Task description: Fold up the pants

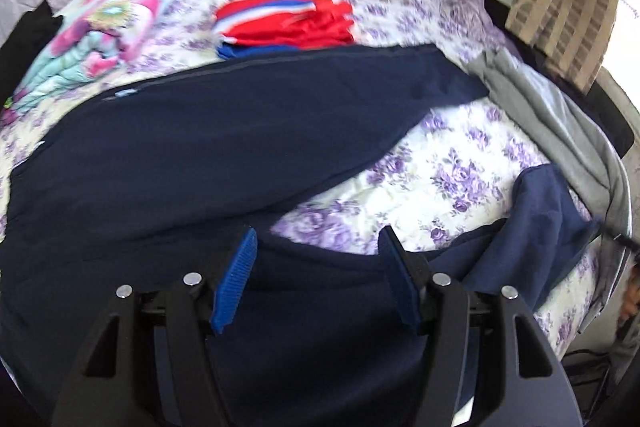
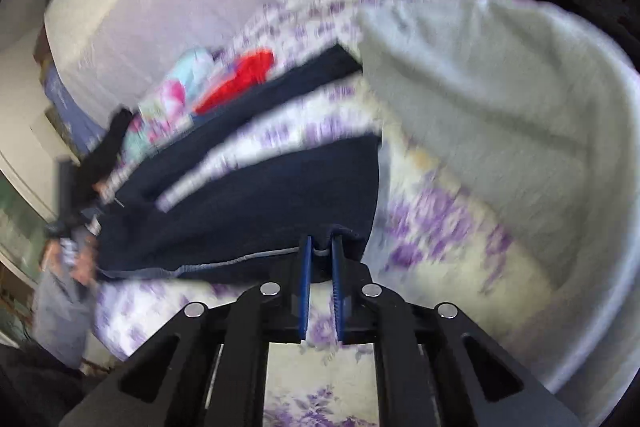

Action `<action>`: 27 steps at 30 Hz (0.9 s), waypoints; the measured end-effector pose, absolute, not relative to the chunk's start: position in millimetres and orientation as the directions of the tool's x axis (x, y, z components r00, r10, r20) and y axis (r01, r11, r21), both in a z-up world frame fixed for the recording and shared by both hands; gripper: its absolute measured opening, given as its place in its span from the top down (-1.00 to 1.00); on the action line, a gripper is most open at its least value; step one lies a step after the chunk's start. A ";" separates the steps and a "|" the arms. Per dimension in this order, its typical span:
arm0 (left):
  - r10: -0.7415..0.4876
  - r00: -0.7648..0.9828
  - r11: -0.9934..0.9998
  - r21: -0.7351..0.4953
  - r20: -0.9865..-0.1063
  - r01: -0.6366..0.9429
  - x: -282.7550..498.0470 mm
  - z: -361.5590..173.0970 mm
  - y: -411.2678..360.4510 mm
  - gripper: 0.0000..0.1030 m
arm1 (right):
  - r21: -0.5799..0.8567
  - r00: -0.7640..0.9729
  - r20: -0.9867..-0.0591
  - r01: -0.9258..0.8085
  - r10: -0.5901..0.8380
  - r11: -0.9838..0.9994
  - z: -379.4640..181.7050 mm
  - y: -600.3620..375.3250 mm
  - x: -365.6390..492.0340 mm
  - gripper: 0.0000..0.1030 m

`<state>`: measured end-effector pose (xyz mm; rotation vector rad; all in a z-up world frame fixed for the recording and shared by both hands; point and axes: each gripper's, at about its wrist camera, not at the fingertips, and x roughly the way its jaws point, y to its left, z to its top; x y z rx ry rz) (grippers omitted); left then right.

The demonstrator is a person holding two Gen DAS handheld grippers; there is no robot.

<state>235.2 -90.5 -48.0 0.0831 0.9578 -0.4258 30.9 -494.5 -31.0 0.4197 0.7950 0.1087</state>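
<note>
Bed: a wide bed with a white sheet printed in purple flowers (image 1: 440, 167) carries everything; a pale grey blanket (image 2: 480, 99) lies bunched on one side.
Pants: long navy-blue pants of soft cloth (image 1: 208, 131) lie spread across the bed, the two legs apart, with flowered sheet visible between them.
Handling: I judge them light and limp, not slippery; they will sag and wrinkle when lifted, so the hem corners and the waistband look like the best places to take hold.
Other clothes: a folded red garment with blue and white stripes (image 1: 288, 23) and a folded pink and turquoise cloth (image 1: 100, 27) lie behind the pants.
Left gripper (image 1: 318, 259): the fingers stand wide apart and hold nothing; navy cloth lies just under them.
Right gripper (image 2: 321, 251): the fingers are nearly together and pinch the edge of one pant leg, it seems at the hem; the view is blurred.
</note>
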 end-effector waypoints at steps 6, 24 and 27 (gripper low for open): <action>-0.330 0.501 0.911 -0.132 -0.800 0.390 234.9 -53.4 -91.5 -0.26 | 0.374 0.629 -0.738 0.081 0.244 0.924 -40.6 -502.7 8.4 0.84; -0.351 0.466 0.910 -0.177 -0.812 0.376 225.4 -63.4 -77.0 -0.35 | 0.504 0.598 -0.741 0.196 0.304 0.841 -62.9 -557.2 112.5 0.67; -0.353 0.461 0.909 -0.180 -0.814 0.377 227.2 -64.6 -76.2 -0.35 | 0.580 0.573 -0.719 0.183 0.393 0.794 -77.8 -556.1 131.1 0.65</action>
